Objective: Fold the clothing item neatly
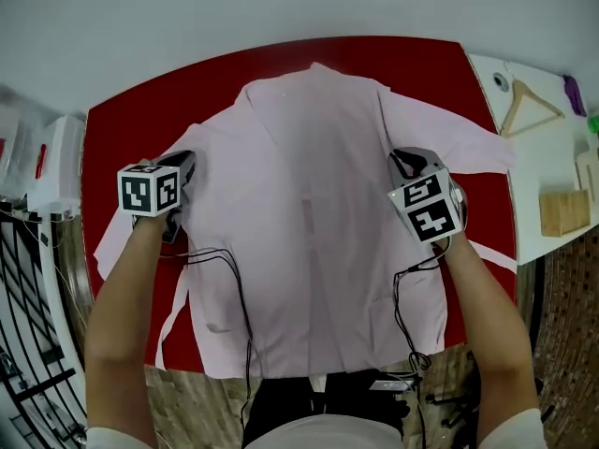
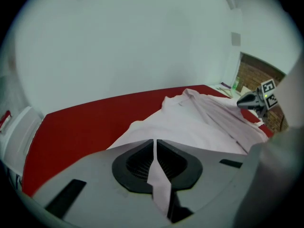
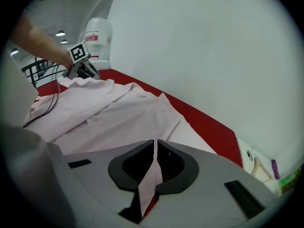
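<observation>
A pale pink shirt [image 1: 309, 213] lies spread on the red table [image 1: 122, 129], collar at the far end and sleeves out to both sides. My left gripper [image 1: 184, 164] is at the shirt's left side near the sleeve, shut on a fold of the fabric [image 2: 159, 179]. At the right side, near the other sleeve, my right gripper [image 1: 404, 161] is shut on a strip of the fabric [image 3: 152, 175]. Each gripper view shows the shirt [image 2: 204, 122] [image 3: 109, 113] stretching away toward the other gripper [image 2: 247, 101] [image 3: 84, 69].
Black cables [image 1: 239, 288] trail over the shirt's near part. A white side table at the right holds a wooden hanger [image 1: 529, 103] and a wooden box [image 1: 564, 211]. A white container [image 1: 56, 162] stands left of the red table, with a black railing [image 1: 23, 344] below it.
</observation>
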{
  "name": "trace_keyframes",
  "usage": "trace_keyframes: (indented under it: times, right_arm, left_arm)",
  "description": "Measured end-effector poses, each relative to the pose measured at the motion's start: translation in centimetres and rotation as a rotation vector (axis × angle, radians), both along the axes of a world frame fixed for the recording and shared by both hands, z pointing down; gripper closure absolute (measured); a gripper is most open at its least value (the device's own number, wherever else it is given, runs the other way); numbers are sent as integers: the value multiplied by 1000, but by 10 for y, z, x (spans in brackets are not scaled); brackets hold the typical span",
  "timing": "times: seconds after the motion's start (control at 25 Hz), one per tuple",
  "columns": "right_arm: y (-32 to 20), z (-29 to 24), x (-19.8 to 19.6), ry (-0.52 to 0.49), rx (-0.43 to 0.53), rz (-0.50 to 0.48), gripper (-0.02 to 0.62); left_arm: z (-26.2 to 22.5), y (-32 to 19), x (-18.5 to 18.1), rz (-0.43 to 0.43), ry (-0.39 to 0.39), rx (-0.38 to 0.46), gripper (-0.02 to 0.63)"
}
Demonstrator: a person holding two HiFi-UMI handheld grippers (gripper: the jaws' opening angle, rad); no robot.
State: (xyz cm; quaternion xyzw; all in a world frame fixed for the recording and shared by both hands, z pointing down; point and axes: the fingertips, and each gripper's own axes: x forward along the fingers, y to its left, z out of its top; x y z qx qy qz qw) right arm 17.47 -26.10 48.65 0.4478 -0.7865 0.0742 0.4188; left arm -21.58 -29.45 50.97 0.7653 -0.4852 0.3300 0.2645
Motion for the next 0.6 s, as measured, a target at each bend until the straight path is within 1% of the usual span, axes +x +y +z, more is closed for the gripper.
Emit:
trace_keyframes:
  times: [0.12, 0.2, 0.4, 0.48, 0.6]
  right_arm:
    - [-31, 6, -1, -5, -19, 20, 563]
    - [-49, 15, -1, 5, -37, 30, 563]
    - [-71, 42, -2, 19, -97, 29, 565]
    - [-75, 52, 5, 21, -117, 42, 567]
    - [-79, 55, 16, -7, -145, 67, 571]
  left_arm:
    - [11, 3, -32, -40, -36, -11, 583]
    - [18, 4, -48, -60, -46, -24, 583]
    - [39, 8, -72, -73, -67, -71, 583]
    - [45, 10, -78, -79, -59, -88, 583]
    - [46, 11, -83, -76, -32, -102, 583]
